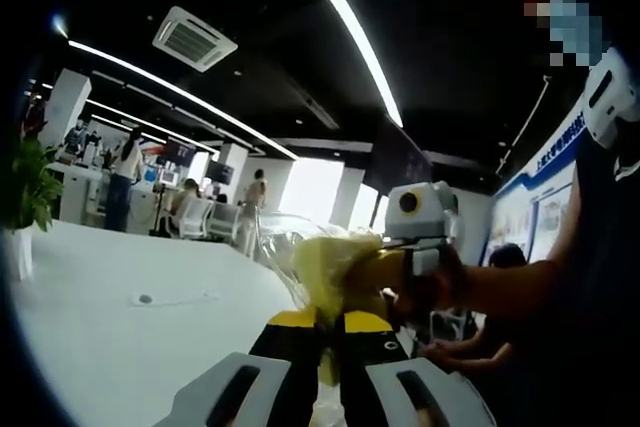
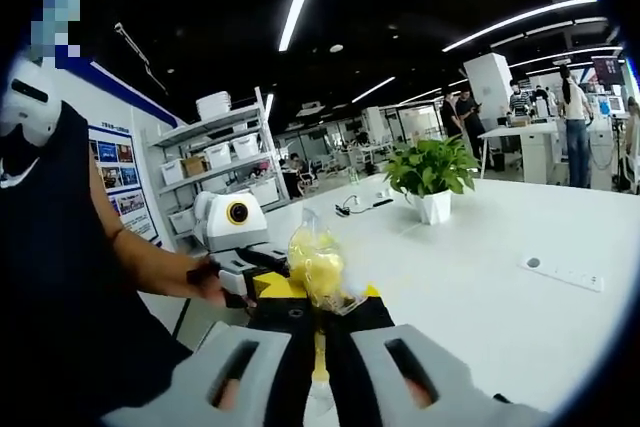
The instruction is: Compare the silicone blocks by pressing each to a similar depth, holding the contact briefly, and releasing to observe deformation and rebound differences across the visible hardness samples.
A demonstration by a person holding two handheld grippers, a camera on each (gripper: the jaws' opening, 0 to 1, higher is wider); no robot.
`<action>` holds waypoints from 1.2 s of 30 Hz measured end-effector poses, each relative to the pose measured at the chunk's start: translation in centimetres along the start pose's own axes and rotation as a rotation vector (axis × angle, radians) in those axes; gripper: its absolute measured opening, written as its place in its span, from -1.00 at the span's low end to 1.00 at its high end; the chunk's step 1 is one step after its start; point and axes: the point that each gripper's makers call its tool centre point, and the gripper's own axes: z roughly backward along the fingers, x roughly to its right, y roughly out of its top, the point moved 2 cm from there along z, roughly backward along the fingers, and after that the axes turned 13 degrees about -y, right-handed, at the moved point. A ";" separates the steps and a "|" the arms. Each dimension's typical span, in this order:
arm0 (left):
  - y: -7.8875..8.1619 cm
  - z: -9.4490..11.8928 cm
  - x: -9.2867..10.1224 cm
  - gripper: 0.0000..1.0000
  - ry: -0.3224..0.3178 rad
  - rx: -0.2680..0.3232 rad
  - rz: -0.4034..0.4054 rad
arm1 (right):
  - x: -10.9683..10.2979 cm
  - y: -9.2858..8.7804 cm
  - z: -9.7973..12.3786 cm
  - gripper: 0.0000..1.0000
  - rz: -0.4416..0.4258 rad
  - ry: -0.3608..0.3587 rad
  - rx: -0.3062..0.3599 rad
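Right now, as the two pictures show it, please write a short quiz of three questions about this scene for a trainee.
1. True or false: the right gripper is shut on the clear plastic bag with yellow contents.
2. What stands in the small white pot on the white table? A) a green leafy plant; B) a red lamp; C) a blue bottle.
3. Short answer: what does the left gripper hold?
Key: 1 true; 2 A; 3 the same bag, pinched between its fingers.

yellow bag [image 2: 316, 262], white table [image 2: 480, 277], green plant [image 2: 432, 167]
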 end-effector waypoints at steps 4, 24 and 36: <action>0.1 0.1 0.0 -0.93 0.004 0.002 -0.006 | -0.1 0.0 0.0 -1.00 0.009 -0.001 0.002; -0.1 0.3 -0.4 -0.95 0.021 -0.010 0.001 | 0.1 -0.2 -0.4 -1.00 0.032 -0.006 0.001; 0.1 0.2 -0.6 -0.97 0.033 -0.016 -0.007 | 0.5 0.1 -0.6 -1.00 0.028 0.007 0.014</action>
